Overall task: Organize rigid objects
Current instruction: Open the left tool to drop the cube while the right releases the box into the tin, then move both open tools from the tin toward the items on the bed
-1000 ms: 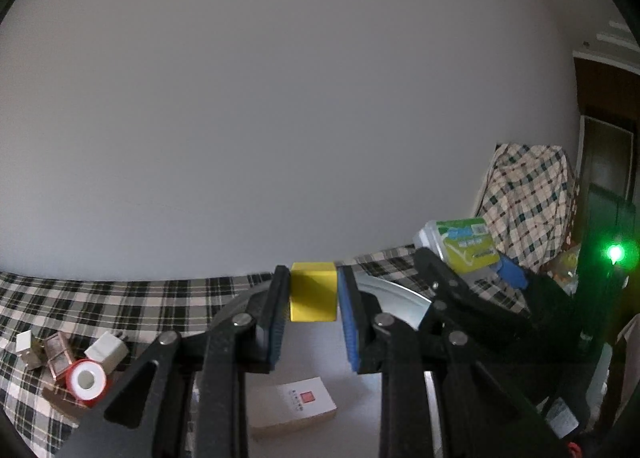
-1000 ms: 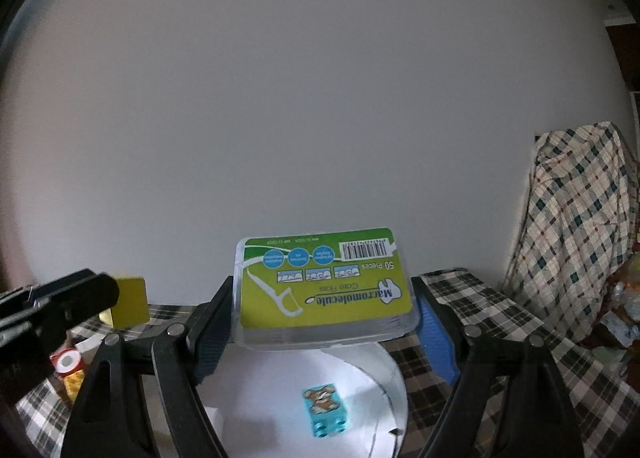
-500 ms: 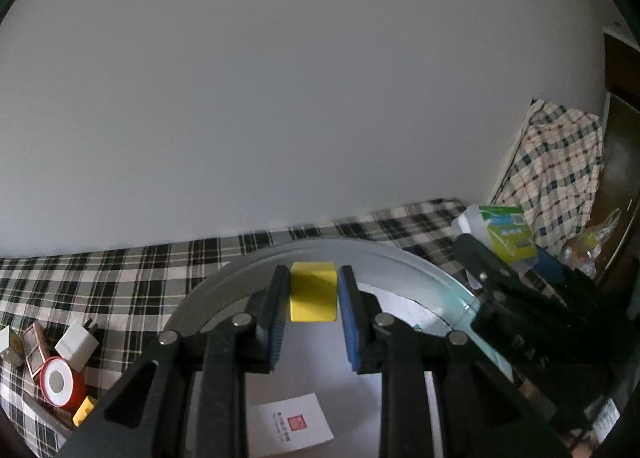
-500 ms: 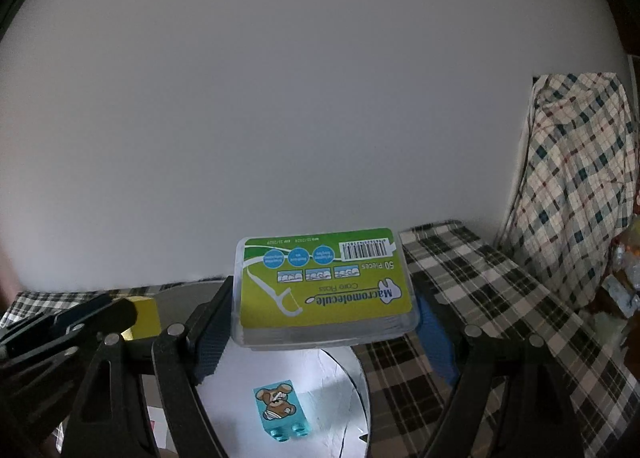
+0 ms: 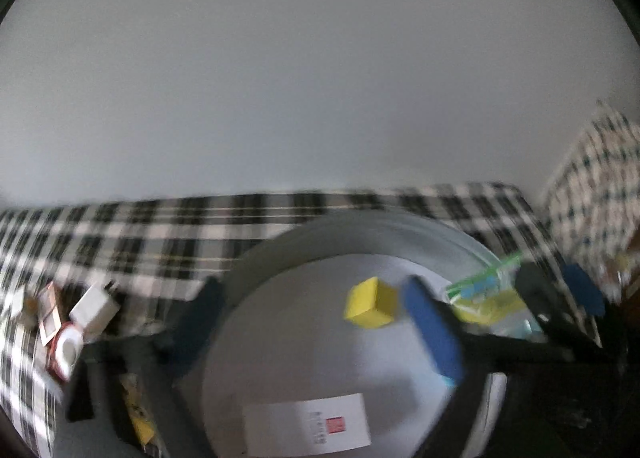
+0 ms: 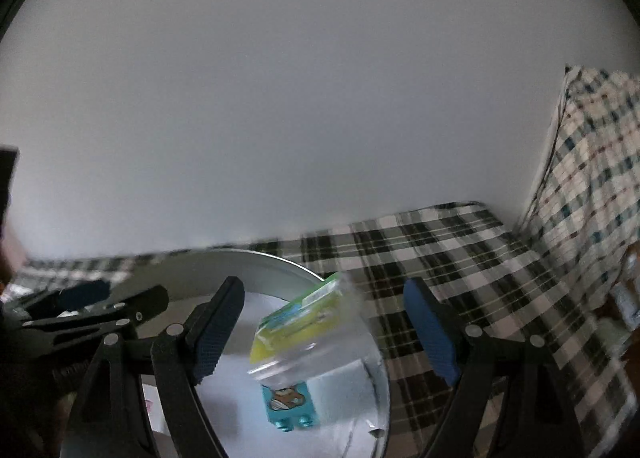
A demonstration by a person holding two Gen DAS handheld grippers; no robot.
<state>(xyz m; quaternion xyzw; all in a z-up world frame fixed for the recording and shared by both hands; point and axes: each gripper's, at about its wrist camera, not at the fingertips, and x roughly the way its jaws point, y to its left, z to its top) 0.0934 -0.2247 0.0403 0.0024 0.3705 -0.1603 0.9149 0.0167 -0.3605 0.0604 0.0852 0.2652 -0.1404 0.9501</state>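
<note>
Grippers just opened, yellow cube (image 5: 372,308) released

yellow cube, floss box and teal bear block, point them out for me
yellow cube (image 5: 370,308), left wrist view, its front face
floss box (image 6: 298,328), right wrist view, its green label
teal bear block (image 6: 289,404), right wrist view, its bear picture

Glossy metal basin (image 5: 420,230), checked cloth (image 5: 120,234), clear plastic box (image 6: 308,334)

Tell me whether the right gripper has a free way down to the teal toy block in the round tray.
Probably not: the right gripper is open, but the floss box sits tilted between its jaws, directly above the teal block.
</note>
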